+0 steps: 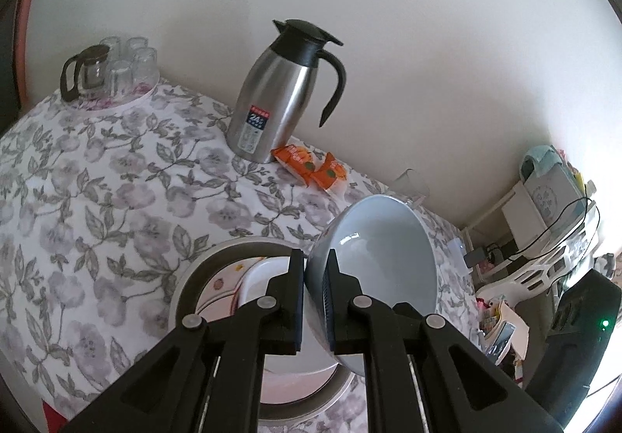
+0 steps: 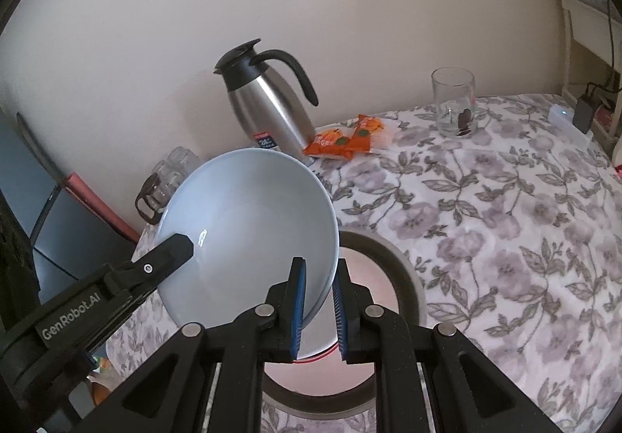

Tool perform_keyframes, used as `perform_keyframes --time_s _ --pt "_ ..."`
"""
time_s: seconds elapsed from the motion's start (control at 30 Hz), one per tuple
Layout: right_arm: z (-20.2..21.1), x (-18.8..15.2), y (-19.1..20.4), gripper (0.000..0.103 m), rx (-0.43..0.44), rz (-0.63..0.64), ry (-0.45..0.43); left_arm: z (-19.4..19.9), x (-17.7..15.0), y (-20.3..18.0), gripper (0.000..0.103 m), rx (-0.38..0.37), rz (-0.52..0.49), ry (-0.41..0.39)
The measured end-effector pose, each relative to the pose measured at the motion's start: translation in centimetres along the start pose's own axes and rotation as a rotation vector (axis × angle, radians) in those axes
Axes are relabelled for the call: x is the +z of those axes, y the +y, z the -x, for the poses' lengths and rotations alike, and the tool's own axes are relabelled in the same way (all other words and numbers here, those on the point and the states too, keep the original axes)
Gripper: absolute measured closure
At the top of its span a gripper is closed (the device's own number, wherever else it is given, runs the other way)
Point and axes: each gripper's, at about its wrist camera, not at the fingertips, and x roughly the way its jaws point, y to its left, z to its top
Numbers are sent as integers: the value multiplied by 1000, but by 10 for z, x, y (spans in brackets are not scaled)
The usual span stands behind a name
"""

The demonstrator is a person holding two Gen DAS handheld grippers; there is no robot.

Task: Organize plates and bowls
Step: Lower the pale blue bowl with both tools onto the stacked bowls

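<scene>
Both hand-held grippers (image 1: 315,258) (image 2: 322,265) on opposite bowl (image 2: 248,223) rims.

Both black two-finger grippers angled downward: the left gripper (image 1: 315,258) clamped the pale blue ceramic bowl's (image 1: 383,258) rim, the right gripper (image 2: 320,266) pinched the opposite rim.

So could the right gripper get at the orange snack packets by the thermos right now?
Probably not as it stands: the right gripper is shut on the rim of the blue bowl, which the left gripper also clamps. The orange snack packets lie unobstructed beyond.
</scene>
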Motion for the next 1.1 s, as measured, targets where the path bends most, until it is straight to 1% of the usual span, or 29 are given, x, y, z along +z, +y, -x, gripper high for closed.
perform_keyframes --time_s 0.13,0.33,0.53,0.8,1.1 --pt "-5 -6 5 88 4 7 19 1 -2 13 94 -12 29 15" --pt "-18 -19 11 88 -23 27 63 -4 -9 30 93 -14 74 51" --pt "-27 -22 11 88 -40 32 90 -16 -14 45 93 -25 123 101" --pt "-36 -24 7 88 -58 21 117 -25 -17 47 93 -18 121 130" --pt "-41 -23 -2 88 -84 -4 126 -40 -21 41 93 -9 86 169"
